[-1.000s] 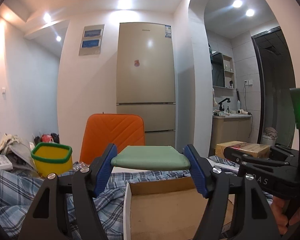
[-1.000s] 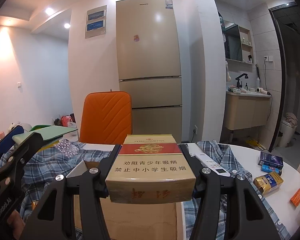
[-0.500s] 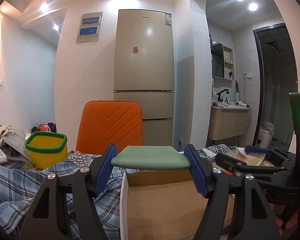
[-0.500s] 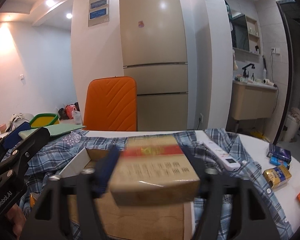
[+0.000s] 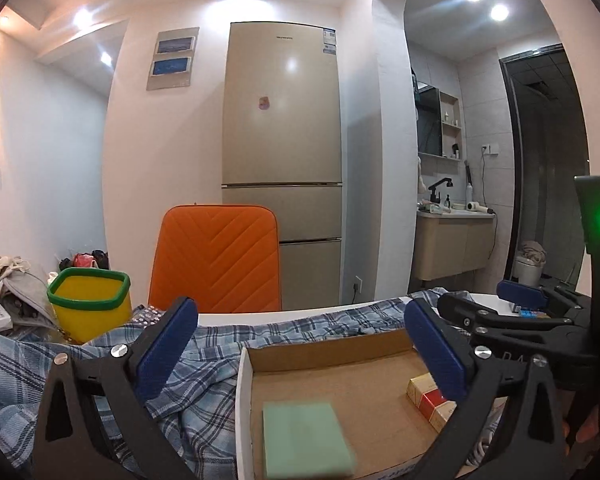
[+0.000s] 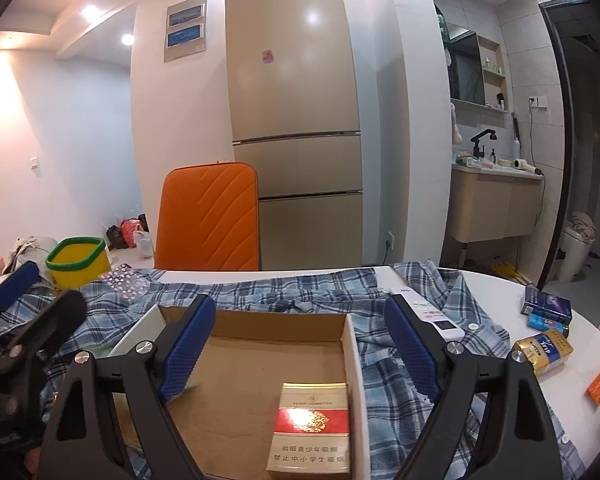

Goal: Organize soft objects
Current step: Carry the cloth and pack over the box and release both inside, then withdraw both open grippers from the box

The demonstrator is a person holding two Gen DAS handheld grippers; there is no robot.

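I have both grippers over the cardboard box (image 6: 276, 364), which sits on the plaid shirt (image 6: 300, 288). My left gripper (image 5: 300, 344) has its jaws opening to their widest with nothing between them, and the green pad (image 5: 306, 440) lies flat on the box floor at its left side. My right gripper's (image 6: 300, 340) jaws are also opening and empty, the cigarette carton (image 6: 310, 428) lying inside the box against its right wall.
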